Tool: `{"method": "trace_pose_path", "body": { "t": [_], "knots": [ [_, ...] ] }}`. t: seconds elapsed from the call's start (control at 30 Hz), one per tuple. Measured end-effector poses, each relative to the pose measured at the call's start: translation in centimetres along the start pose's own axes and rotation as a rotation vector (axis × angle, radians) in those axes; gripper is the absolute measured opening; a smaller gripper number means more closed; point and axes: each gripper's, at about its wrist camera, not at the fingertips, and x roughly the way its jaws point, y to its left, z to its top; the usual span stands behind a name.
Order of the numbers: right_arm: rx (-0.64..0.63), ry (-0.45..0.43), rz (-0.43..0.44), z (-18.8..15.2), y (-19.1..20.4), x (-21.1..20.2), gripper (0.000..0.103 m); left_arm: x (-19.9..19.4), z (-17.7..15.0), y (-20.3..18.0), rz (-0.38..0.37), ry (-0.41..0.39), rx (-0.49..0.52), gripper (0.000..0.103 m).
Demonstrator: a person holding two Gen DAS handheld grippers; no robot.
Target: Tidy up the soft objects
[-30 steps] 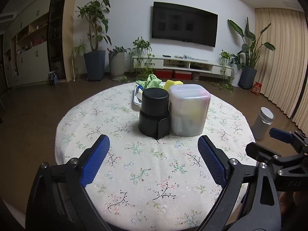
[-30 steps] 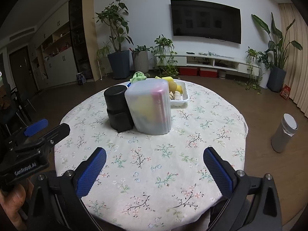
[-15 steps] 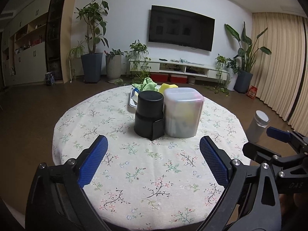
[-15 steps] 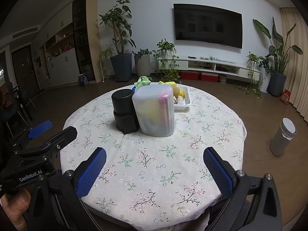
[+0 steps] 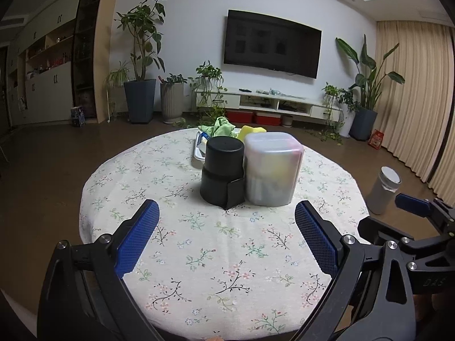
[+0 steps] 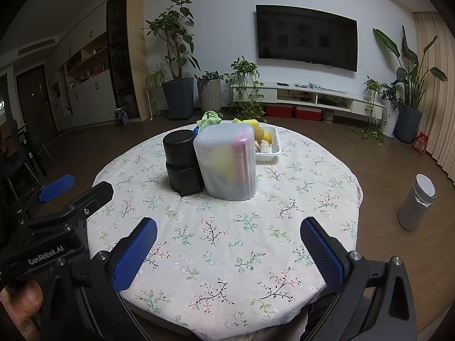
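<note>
The left gripper [image 5: 226,244] has its jaws spread wide with nothing between them, hanging over the near edge of the round table [image 5: 176,244] with its floral cloth; the right gripper [image 6: 229,251] is likewise spread wide and empty over the same near edge, the two tools side by side.

Straight ahead of both sets of jaws, past a stretch of bare cloth, stand two containers touching each other: a black cylindrical container [image 5: 223,172] slightly left of centre, and a frosted translucent box [image 5: 271,167] just right of it, with yellow and pink shapes dimly showing through its wall; what they are I cannot tell.

Beyond those two, farther from the jaws, sits a white tray [image 6: 270,149] holding the soft things: a green cloth [image 5: 220,126] on its left side, a yellow sponge [image 5: 251,130] to the right; smaller pale items lie in it, too small to name.

Off the table to the right of the jaws, a grey cylinder [image 6: 416,201] stands on the floor.
</note>
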Motion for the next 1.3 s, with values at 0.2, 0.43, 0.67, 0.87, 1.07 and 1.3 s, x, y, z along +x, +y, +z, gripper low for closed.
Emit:
{"method": "trace_pose_path", "body": {
  "t": [0.2, 0.43, 0.67, 0.87, 1.07, 1.3],
  "knots": [
    [0.000, 0.003, 0.002, -0.1, 0.0, 0.1, 0.103, 0.5, -0.1, 0.0, -0.001, 0.030, 0.003, 0.101],
    [0.000, 0.005, 0.002, -0.1, -0.1, 0.2, 0.103, 0.1, -0.1, -0.5, 0.000, 0.020, 0.022, 0.101],
    [0.001, 0.007, 0.003, -0.2, -0.1, 0.2, 0.103, 0.2, -0.3, -0.8, 0.052, 0.036, 0.038, 0.101],
    [0.003, 0.012, 0.003, -0.5, -0.2, 0.3, 0.103, 0.5, -0.3, -1.1, 0.059, 0.059, 0.052, 0.101],
    [0.003, 0.014, 0.003, -0.6, -0.3, 0.4, 0.103, 1.2, -0.4, -0.7, 0.043, 0.097, 0.028, 0.101],
    [0.002, 0.022, 0.005, -1.3, -0.1, 0.7, 0.103, 1.5, -0.5, -0.4, 0.116, 0.116, 0.020, 0.102]
  ]
}}
